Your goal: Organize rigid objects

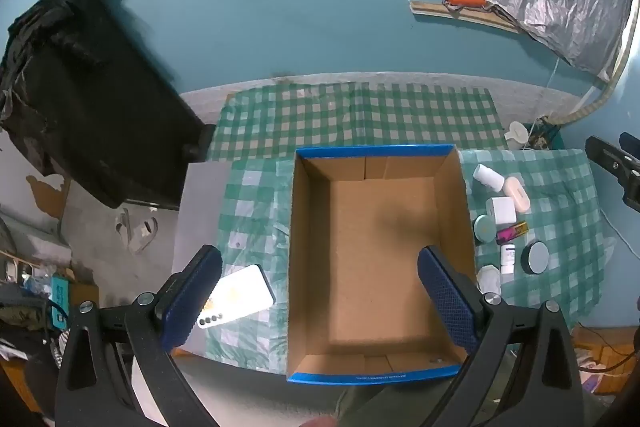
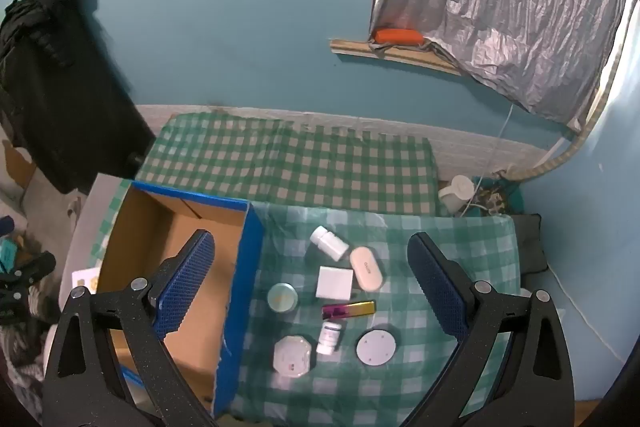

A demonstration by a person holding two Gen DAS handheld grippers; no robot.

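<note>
Both grippers (image 1: 320, 291) (image 2: 310, 279) released, holding nothing. Box (image 1: 376, 379) bare at twelve o'clock. Small bottle (image 2: 329, 337) probably light, stiff, slick: pinch mid-body.

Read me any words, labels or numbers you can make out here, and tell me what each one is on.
Nothing reads with certainty.
Oval white case: short dark print, too blurred to read.
Small white bottle: label, too small.
Cardboard box: white print on the blue rim, upside down and too small.
Octagonal white container: faint red marks, unreadable.

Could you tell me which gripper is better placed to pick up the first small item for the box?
Probably the right gripper: open above the white bottle; the left gripper hangs over the box.
</note>
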